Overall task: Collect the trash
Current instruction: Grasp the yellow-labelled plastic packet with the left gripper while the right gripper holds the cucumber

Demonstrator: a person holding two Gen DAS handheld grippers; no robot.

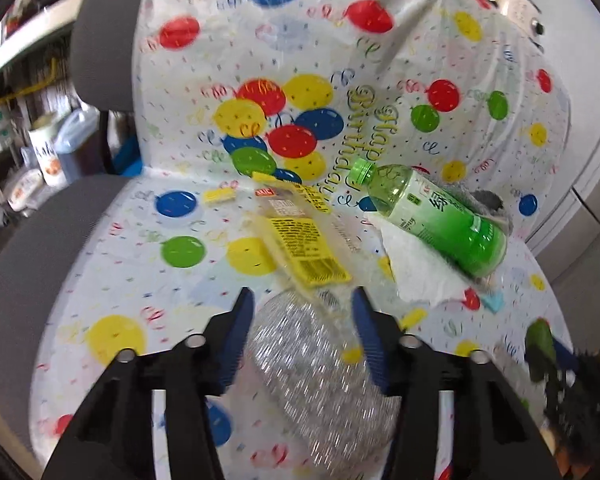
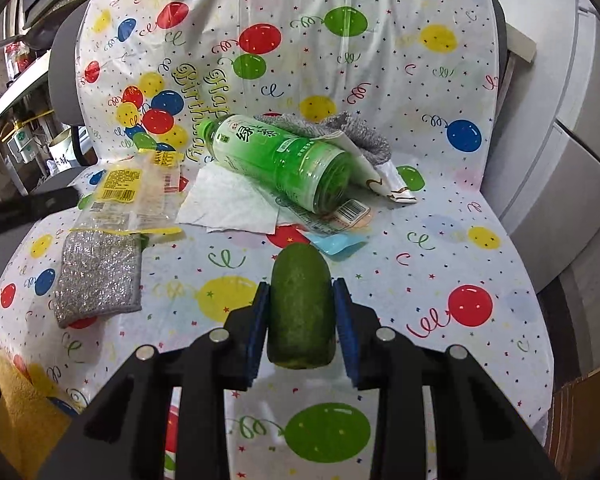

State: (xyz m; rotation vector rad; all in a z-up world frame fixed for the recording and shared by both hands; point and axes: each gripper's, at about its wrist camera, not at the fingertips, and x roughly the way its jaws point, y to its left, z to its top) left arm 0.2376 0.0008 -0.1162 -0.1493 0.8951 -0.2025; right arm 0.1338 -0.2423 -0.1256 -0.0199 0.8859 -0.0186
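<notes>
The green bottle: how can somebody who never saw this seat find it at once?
On the balloon-print cover, look near the seat's back. The green bottle lies on its side over a white paper napkin, the only green plastic thing there with a cap.

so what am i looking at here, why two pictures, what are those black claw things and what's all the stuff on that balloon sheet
Each picture comes from a fisheye camera on a hand-held gripper that a person carries, one in each hand, so there is no robot arm. The black arms with blue pads are its two fingers.

The left view shows the left hand-held gripper with its pads either side of a silver scouring pad; whether they press on it is unclear.

The right view shows the right hand-held gripper shut on a green cucumber-like piece.

Everything lies on a chair covered with a balloon-print birthday sheet: a green bottle on its side over a white paper napkin, a clear wrapper with a yellow label, and a grey cloth behind the bottle.
</notes>
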